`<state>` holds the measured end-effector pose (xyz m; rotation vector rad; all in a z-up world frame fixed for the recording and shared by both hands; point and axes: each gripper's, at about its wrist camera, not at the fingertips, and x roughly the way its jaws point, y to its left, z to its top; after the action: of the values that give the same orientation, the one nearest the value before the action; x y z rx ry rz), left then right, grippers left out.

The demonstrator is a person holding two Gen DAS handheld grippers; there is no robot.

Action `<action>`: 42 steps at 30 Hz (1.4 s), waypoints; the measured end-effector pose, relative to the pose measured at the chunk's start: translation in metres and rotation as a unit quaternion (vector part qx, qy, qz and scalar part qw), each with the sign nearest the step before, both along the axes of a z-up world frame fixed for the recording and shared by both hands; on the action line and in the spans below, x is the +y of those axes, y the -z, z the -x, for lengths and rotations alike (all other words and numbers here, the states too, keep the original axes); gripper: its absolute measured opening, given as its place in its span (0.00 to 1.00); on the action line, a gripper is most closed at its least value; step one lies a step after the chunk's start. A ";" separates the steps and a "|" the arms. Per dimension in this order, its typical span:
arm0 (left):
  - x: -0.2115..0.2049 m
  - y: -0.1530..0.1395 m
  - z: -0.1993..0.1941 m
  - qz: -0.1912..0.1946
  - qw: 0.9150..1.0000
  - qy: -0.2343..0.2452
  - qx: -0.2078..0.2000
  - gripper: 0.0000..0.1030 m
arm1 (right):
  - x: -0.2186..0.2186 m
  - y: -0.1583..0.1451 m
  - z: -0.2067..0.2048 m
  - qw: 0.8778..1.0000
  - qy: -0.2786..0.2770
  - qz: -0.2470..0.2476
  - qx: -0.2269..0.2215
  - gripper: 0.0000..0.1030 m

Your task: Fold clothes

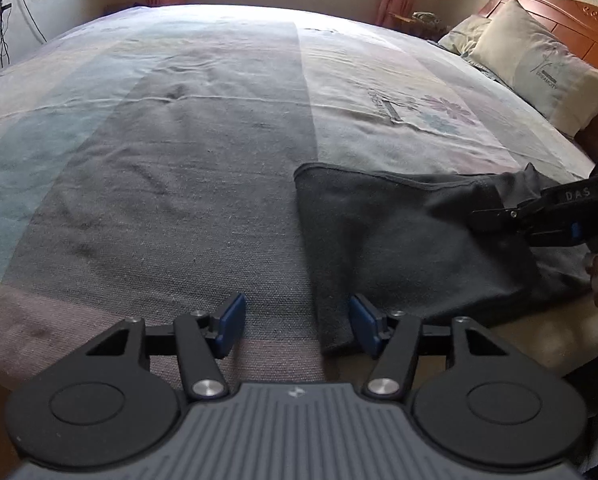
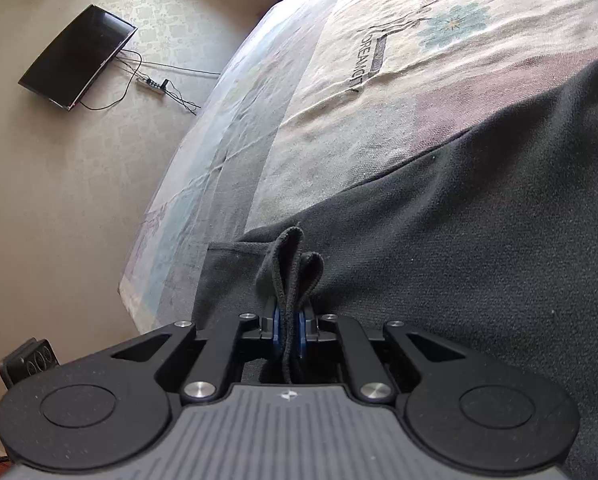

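While the dark grey, soft-knit garment [image 1: 411, 240] lies partly flattened on the patchwork-striped cotton bedspread [image 1: 179, 160], its long axis runs from the near edge of the bed off to the right, toward the right hand-held gripper [image 1: 495, 216]. In the left wrist view, the left hand-held gripper [image 1: 297, 326] hangs over the bedspread with its blue-padded fingers [image 1: 233, 326] spread apart and nothing between them; the garment's near left corner lies just inside the right-hand pad, touching or nearly touching it. From this gripper the cloth extends forward and to the right, its straight hemmed edge crossing the bed at a slant.

The right wrist view shows the right hand-held gripper [image 2: 289, 336] clenched on a bunched fold of the same garment [image 2: 479, 240], several layers of hem standing up between its blue pads [image 2: 275, 328]. The rest of the fabric spreads away ahead and to the right of it, over the floral part of the bedspread [image 2: 379, 100]. A cream pillow [image 1: 539, 68] rests against the carved wooden headboard [image 1: 559, 20] well beyond the garment.

By these views the right gripper already has its end, and the left gripper is the nearer one to the free corner; a grasp there would seem to call for only a slight shift to the right. Whether the cloth is being spread out or brought over into a fold cannot be told from how it lies.
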<state>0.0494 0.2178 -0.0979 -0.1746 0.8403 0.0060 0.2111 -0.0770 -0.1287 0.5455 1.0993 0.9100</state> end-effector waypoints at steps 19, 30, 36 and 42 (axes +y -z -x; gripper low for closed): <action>0.018 -0.045 -0.041 0.018 0.999 0.014 -0.041 0.57 | 0.003 -0.030 0.025 0.990 -0.006 0.080 -0.116 0.28; -0.017 0.002 -0.094 0.082 0.995 0.059 0.018 0.57 | 0.043 -0.032 0.050 0.948 -0.090 0.155 -0.264 0.45; -0.021 -0.004 -0.088 0.083 0.995 0.057 0.005 0.60 | 0.049 -0.057 0.048 0.939 -0.067 0.160 -0.297 0.51; -0.020 -0.004 -0.081 0.058 0.997 0.055 0.016 0.64 | 0.059 -0.036 0.039 0.946 -0.061 0.178 -0.266 0.53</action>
<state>0.1306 0.1979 -0.0936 -0.2377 0.8826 -0.1444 0.1718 -0.0181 -0.0926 -0.0734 0.7774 0.8697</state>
